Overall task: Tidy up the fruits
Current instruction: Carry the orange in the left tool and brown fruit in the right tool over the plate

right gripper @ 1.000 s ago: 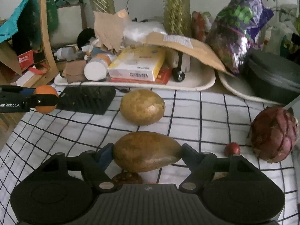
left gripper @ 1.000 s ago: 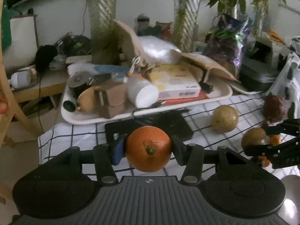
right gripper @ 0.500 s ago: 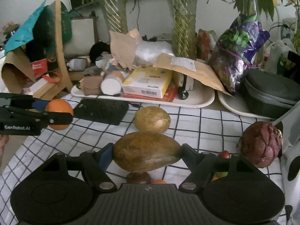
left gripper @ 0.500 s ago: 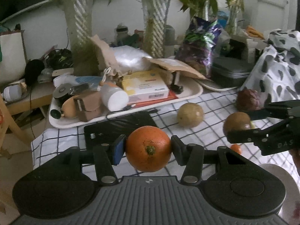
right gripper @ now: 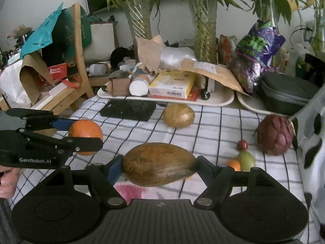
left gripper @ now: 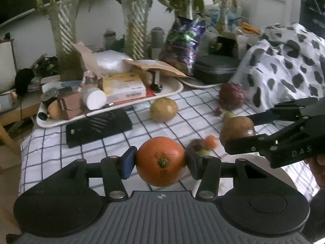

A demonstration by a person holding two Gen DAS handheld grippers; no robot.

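Two fruits are aloft above the desk's near edge: left gripper (left gripper: 160, 160) jaws clamped on the orange (left gripper: 161, 161), right gripper (right gripper: 159, 165) jaws clamped on the brown mango (right gripper: 159, 164). Carry both level, keeping the grip steady.

The left gripper (left gripper: 160, 161) is clamping an orange (left gripper: 160, 161) between its pads, pointing downward over the checked cloth. The right gripper (right gripper: 159, 164) is gripping a brown oval fruit (right gripper: 159, 164) lengthwise, just beside it.
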